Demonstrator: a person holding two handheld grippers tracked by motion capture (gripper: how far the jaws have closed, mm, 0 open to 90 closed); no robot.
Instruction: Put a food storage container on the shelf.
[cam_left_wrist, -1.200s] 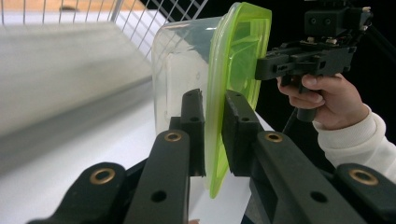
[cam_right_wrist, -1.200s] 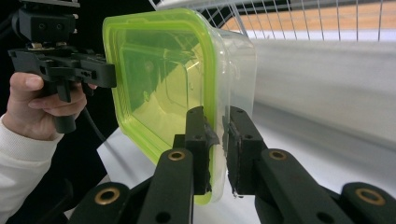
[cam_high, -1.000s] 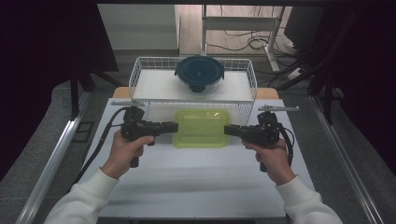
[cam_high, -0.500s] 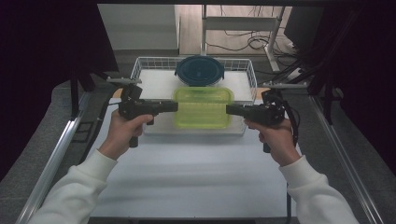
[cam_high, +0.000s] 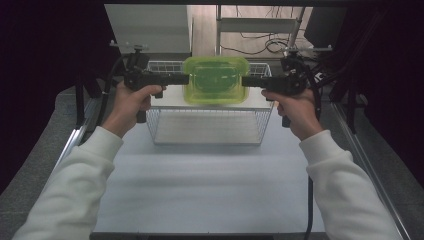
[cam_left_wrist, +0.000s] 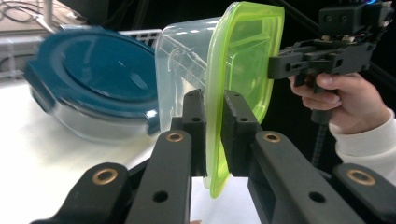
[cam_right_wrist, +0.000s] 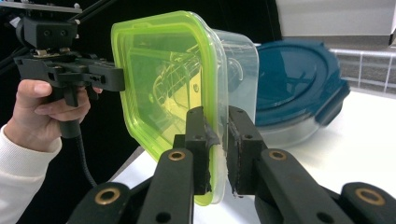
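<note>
Green-lidded clear container (cam_high: 216, 80) held up between 2 grippers, above wire basket (cam_high: 207, 127) on bench (cam_high: 200, 185). Left gripper (cam_high: 182, 79) fingers (cam_left_wrist: 196, 126) clenched on lid rim; right gripper (cam_high: 247, 81) fingers (cam_right_wrist: 198, 135) clenched on opposite rim. Blue-lidded container (cam_left_wrist: 93, 88) beyond fingers.

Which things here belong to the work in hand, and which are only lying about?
In the work:
- green-lidded clear container, held up by its lid rim at both ends
- left tongs, shut on the rim
- right tongs, shut on the rim

Lying about:
- blue-lidded round container
- wire basket
- white table
</note>
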